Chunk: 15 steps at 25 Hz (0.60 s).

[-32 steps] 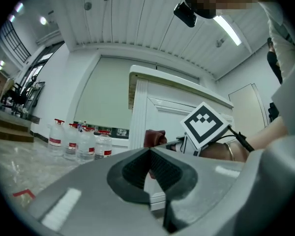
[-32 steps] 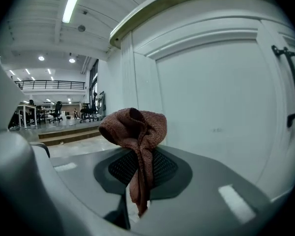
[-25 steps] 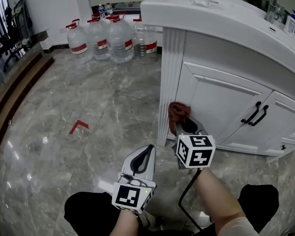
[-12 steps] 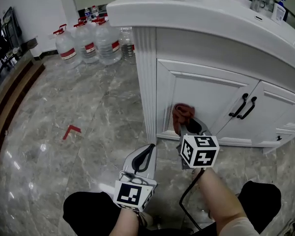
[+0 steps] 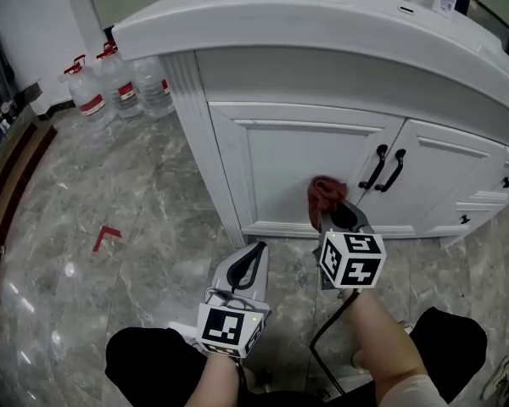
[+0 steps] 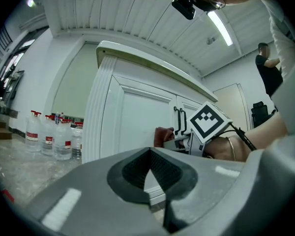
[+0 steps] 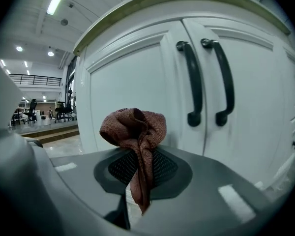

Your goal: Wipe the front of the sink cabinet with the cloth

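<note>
Right gripper (image 5: 334, 216) jaws pinch cloth (image 5: 325, 192); door (image 5: 293, 164) now ahead of them, corner post (image 5: 199, 147) passed, so my wipe is advancing. Left gripper (image 5: 254, 251) jaws pressed together, idle.

I'm seeing the rust-brown coarse-knit cloth (image 7: 133, 132) looking rough and matt, pinched in the right claw (image 7: 136, 178), which is smooth matt grey plastic with ribbed black pads (image 7: 162, 168). The white painted sink cabinet front (image 5: 297, 164) is showing a smooth satin finish, its curved black door handles (image 7: 195, 85) are gleaming, and the grey marble-look floor (image 5: 110, 202) is shining glossy.
</note>
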Each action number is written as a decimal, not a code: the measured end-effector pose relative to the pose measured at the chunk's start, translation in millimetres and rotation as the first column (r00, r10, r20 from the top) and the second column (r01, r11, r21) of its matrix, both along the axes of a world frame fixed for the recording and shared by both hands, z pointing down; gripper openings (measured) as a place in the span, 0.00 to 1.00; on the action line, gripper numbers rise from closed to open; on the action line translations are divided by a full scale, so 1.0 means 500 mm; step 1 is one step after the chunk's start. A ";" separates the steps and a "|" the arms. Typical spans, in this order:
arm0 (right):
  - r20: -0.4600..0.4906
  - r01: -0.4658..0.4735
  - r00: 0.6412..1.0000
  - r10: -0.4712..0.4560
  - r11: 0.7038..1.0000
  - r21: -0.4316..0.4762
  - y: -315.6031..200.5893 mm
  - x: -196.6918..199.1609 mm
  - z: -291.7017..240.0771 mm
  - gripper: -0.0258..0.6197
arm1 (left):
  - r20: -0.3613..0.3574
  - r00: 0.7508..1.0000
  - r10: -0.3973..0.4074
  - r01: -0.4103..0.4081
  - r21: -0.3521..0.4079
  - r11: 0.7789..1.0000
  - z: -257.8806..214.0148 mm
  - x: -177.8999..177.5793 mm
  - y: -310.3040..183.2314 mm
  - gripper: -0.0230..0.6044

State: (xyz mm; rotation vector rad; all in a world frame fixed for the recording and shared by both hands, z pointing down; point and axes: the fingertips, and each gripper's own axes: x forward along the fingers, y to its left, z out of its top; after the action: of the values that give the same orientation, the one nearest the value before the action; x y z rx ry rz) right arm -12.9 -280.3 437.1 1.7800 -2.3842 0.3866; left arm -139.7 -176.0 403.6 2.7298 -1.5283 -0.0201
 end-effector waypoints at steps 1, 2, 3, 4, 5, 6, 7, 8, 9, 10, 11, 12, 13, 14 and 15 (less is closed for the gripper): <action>0.004 -0.015 1.000 0.015 1.000 -0.003 0.002 0.018 0.000 0.18 | 0.000 1.000 0.010 -0.010 0.001 1.000 0.000 0.012 0.000 0.04; 0.011 -0.030 0.999 0.030 1.000 -0.008 0.005 0.035 0.000 0.18 | 0.002 1.000 0.020 -0.020 0.002 1.000 0.000 0.024 0.000 0.04; 0.020 -0.044 0.999 0.044 0.999 -0.015 0.007 0.052 0.000 0.18 | 0.006 1.000 0.030 -0.030 0.003 1.000 0.000 0.035 0.001 0.04; 0.029 -0.057 0.998 0.058 0.998 -0.023 0.010 0.068 0.001 0.18 | 0.012 0.999 0.039 -0.039 0.003 0.999 0.002 0.045 0.002 0.04; 0.033 -0.068 0.997 0.069 0.997 -0.029 0.012 0.084 0.001 0.18 | 0.018 0.999 0.045 -0.045 0.003 0.999 0.003 0.054 0.002 0.04; 0.034 -0.078 0.996 0.079 0.996 -0.033 0.015 0.098 0.001 0.18 | 0.021 0.999 0.048 -0.048 0.003 0.999 0.003 0.061 0.002 0.04; 0.032 -0.086 0.996 0.087 0.996 -0.036 0.018 0.110 0.002 0.18 | 0.023 0.998 0.050 -0.050 0.003 0.999 0.004 0.066 0.002 0.04; 0.028 -0.095 0.995 0.096 0.995 -0.039 0.022 0.121 0.004 0.18 | 0.026 0.998 0.052 -0.052 0.004 0.999 0.006 0.069 0.002 0.04; 0.024 -0.104 0.994 0.105 0.994 -0.043 0.025 0.130 0.008 0.18 | 0.029 0.998 0.053 -0.053 0.005 0.999 0.008 0.070 0.002 0.04; 0.018 -0.113 0.993 0.113 0.993 -0.046 0.029 0.137 0.012 0.18 | 0.032 0.998 0.053 -0.054 0.007 0.999 0.010 0.069 0.002 0.04; 0.011 -0.118 0.993 0.119 0.992 -0.049 0.032 0.140 0.017 0.18 | 0.032 0.998 0.052 -0.052 0.007 0.999 0.013 0.066 0.002 0.04; 0.001 -0.118 0.993 0.118 0.992 -0.053 0.035 0.138 0.022 0.18 | 0.031 0.998 0.049 -0.049 0.002 0.999 0.015 0.061 0.002 0.04; -0.009 -0.111 0.994 0.111 0.992 -0.057 0.037 0.129 0.029 0.18 | 0.030 0.999 0.043 -0.043 -0.004 0.999 0.018 0.054 0.002 0.04; -0.018 -0.098 0.995 0.097 0.993 -0.064 0.038 0.115 0.039 0.18 | 0.030 0.999 0.034 -0.034 -0.006 0.999 0.019 0.044 0.002 0.04; -0.023 -0.080 0.997 0.078 0.994 -0.072 0.038 0.095 0.050 0.18 | 0.032 0.999 0.025 -0.025 -0.004 1.000 0.020 0.034 0.002 0.04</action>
State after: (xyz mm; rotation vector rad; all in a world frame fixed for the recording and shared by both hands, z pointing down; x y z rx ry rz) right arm 34.6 -261.2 462.1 1.8415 -2.2611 0.4564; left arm -122.8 -175.2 413.5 2.7597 -1.4996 0.0276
